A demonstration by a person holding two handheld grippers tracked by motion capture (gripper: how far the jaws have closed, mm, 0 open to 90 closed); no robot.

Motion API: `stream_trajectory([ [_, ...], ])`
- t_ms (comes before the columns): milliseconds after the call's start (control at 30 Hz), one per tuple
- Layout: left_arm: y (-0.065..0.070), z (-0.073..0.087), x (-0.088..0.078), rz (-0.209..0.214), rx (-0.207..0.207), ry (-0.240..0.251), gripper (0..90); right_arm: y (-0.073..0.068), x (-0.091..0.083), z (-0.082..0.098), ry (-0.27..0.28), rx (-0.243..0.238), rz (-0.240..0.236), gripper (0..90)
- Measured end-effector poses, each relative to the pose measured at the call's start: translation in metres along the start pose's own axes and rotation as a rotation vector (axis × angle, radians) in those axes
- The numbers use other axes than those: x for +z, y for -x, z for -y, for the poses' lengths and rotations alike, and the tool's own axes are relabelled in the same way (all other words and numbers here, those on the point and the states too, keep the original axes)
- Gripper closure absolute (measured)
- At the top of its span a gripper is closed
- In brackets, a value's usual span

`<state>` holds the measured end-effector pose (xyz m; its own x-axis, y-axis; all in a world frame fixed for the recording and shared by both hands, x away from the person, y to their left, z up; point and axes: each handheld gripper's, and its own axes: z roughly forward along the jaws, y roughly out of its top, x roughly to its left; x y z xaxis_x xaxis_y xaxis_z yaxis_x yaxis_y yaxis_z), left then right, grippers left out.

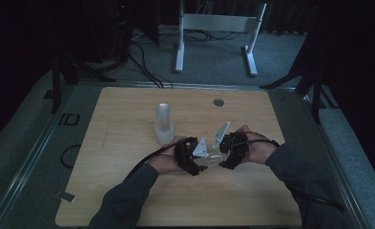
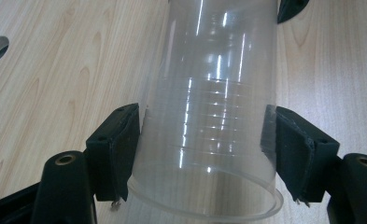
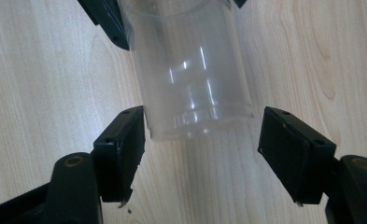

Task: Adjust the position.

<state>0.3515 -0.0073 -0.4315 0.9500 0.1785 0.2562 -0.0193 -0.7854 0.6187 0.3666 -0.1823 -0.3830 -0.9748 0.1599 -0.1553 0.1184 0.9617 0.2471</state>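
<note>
Your left gripper (image 2: 202,149) is clamped on a clear cup (image 2: 209,116): both pads press the cup's wall just above its rim, one on each side, and the rim end lies nearest that gripper's camera. The cup runs away from those jaws, lying roughly level above the table (image 2: 55,79).

Your right gripper (image 3: 202,149) stands with its jaws apart. The cup's base end sits between them; the left pad (image 3: 125,144) is at or just beside the wall, and the right pad (image 3: 288,149) is clear of it with bare table showing in the gap. No earlier frame is at hand, so only this spread is recorded. Past the base, the other gripper's jaws flank the cup's far end.

In the high view the two grippers meet tip to tip near the table's middle. Beyond the left gripper, a stack of cups (image 1: 164,123) stands upright, just past your left hand (image 1: 166,160). Farther off lies a round hole (image 1: 218,102) in the tabletop.
</note>
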Motion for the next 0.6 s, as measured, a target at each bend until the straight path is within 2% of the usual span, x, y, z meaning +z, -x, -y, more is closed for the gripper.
stream_trajectory([
  [167, 0.0021, -0.0029, -0.0008, -0.007, 0.015, 0.012, 29.2, -0.0019, 0.0035, -0.0010, -0.011, -0.003, -0.011, 32.7],
  [600, 0.0046, -0.0043, 0.0001, -0.013, 0.016, 0.013, 26.6, -0.0038, 0.0099, -0.0014, -0.021, -0.001, -0.030, 40.5],
])
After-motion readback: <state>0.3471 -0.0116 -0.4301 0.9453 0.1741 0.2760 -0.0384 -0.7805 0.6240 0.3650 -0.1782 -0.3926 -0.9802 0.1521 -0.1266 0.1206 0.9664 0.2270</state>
